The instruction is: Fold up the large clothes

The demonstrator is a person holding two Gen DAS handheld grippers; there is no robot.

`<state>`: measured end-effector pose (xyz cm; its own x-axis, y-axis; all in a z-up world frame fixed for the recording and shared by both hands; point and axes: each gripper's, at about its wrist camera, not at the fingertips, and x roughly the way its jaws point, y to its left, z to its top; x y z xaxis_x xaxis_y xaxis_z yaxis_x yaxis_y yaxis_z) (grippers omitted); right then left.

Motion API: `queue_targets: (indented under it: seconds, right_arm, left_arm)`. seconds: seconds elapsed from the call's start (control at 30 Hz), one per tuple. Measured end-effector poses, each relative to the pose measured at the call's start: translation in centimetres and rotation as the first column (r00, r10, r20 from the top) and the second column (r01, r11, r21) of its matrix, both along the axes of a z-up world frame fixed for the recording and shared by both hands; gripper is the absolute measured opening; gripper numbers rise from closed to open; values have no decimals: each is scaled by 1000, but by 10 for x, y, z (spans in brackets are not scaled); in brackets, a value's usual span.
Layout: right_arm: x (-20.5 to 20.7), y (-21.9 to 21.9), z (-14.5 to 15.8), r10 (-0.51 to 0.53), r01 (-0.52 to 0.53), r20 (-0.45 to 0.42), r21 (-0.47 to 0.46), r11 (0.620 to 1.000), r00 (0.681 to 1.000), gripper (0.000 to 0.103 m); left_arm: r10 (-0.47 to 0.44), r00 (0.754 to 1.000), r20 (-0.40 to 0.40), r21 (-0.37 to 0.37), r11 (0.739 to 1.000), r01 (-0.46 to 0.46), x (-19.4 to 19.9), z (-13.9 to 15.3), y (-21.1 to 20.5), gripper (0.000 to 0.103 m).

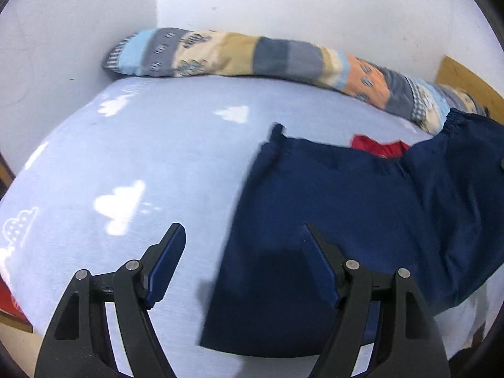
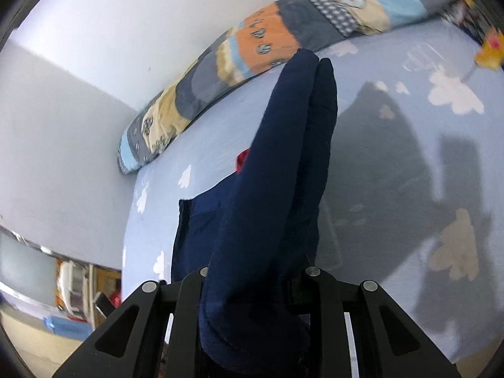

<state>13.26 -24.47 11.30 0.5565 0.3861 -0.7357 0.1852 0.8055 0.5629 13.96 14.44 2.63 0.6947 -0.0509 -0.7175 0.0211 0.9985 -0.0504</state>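
Note:
A large navy garment (image 1: 330, 195) lies partly spread on the light blue cloud-print bed sheet (image 1: 141, 157), its right part raised off the bed. My left gripper (image 1: 242, 230) hovers open over the garment's left edge, with nothing between its fingers. In the right wrist view my right gripper (image 2: 255, 283) is shut on a thick fold of the navy garment (image 2: 283, 157). The cloth hangs stretched from the jaws down toward the bed and hides the fingertips. A small red piece (image 1: 378, 146) peeks out from under the garment.
A rolled patchwork quilt (image 1: 236, 53) lies along the white wall at the far edge of the bed. A wooden board (image 1: 466, 78) stands at the right end. A yellow toy (image 2: 489, 52) sits on the sheet (image 2: 393, 157). Furniture and clutter (image 2: 75, 289) stand on the floor beside the bed.

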Motion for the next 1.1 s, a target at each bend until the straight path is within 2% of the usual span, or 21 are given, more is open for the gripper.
queue_targets:
  seconds: [0.17,0.3,0.57,0.7,0.9,1.1]
  right_arm:
    - [16,63,15,74,-74,-6,-86,994,997,22]
    - [29,112,11,117,-120,-29,-145,982,993,22]
    - [48,214,-38,161,-183,-109,-237,954,981,22]
    - [51,249,-55,171,-199,-131,-248,948,977,22]
    - [41,300,-54,260,-278,-100,-324,904,960,21]
    - [38,334,-98,300,-341,-162,-416,843,940,21]
  left_arm:
    - [68,998,4,-57,996,-68,0,7,41,75]
    - [123,992,11,-75,990,-122,-4,11,65,75]
    - [266,964,-6,-137,955,-264,-8,14,121,75]
    - [289,957,-6,-164,944,-286,-12,14,134,75]
    - [297,955,-2,-181,939,-292,-16,15,145,75]
    - [296,955,-15,-195,936,-293,-16,13,147,75]
